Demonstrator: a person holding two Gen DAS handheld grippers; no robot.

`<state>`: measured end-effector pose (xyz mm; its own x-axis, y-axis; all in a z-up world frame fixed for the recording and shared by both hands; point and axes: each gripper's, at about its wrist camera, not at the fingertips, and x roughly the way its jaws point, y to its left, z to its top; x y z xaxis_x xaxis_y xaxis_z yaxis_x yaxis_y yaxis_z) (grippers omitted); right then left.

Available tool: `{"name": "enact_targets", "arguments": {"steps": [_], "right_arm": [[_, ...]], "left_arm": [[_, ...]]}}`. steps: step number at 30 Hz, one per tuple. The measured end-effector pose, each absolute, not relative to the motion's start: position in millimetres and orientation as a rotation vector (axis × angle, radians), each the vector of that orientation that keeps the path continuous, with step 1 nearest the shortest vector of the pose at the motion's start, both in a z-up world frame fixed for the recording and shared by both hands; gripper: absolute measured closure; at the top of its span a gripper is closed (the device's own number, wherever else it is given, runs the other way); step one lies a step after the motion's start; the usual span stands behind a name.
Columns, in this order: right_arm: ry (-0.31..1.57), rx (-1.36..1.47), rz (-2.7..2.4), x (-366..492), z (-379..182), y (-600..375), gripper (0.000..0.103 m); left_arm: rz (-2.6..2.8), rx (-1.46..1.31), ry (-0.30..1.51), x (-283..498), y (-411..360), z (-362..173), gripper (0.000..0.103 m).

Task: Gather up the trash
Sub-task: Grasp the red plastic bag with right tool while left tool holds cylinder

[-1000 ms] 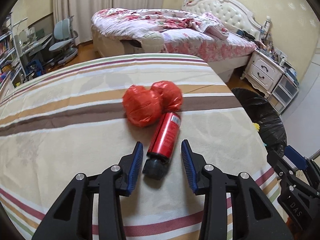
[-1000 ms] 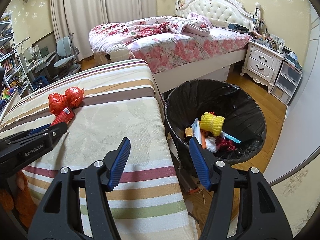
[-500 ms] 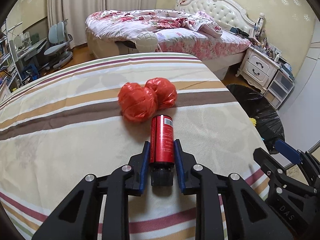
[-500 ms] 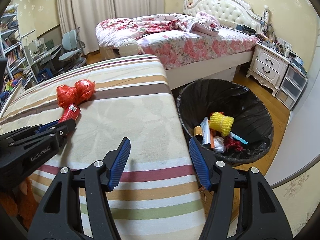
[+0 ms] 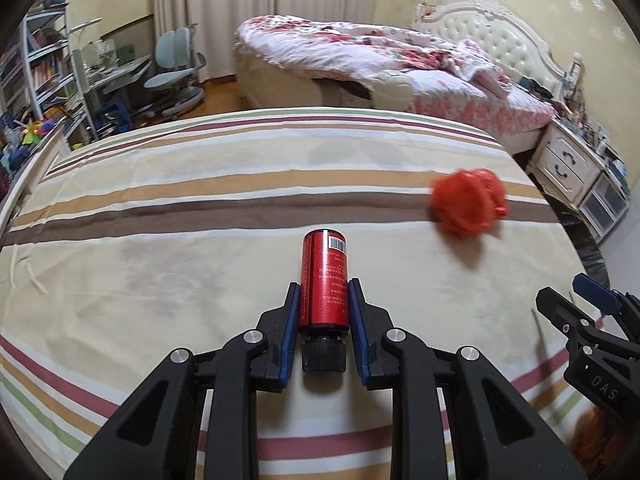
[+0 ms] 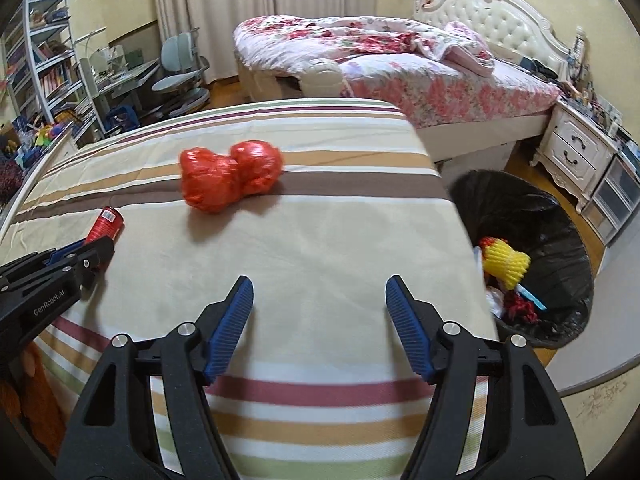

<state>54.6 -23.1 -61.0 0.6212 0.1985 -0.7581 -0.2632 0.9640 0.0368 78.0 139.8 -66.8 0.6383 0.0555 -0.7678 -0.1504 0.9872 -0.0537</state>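
Left wrist view: the left gripper (image 5: 323, 300) is clamped on a red bottle (image 5: 324, 280). The bottle's long axis runs straight along the fingers, flat end with barcode pointing away from the camera, black cap (image 5: 323, 354) toward it. Both blue pads press the lower half of the red body; the cap sits behind the pads, between the finger bases. A red plastic bag (image 5: 468, 206), blurred, lies on the striped cover (image 5: 200, 240) to the right, well apart from the bottle.

Right wrist view: the right gripper (image 6: 319, 300) has just been opening; its jaws are spread with only the cover between them. The bag (image 6: 230, 176) lies ahead, left of centre. The bottle (image 6: 106, 226) projects from the left gripper (image 6: 94, 250) at far left. A black-lined bin (image 6: 560, 240) stands beside the cover's right edge.
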Motion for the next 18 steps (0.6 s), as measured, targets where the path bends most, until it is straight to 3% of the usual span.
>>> {"name": "enact_targets", "arguments": {"steps": [18], "right_arm": [[0.891, -0.067, 0.264, 123, -62, 44, 0.030]], "left_arm": [[0.205, -0.169, 0.863, 87, 194, -69, 0.078]]}}
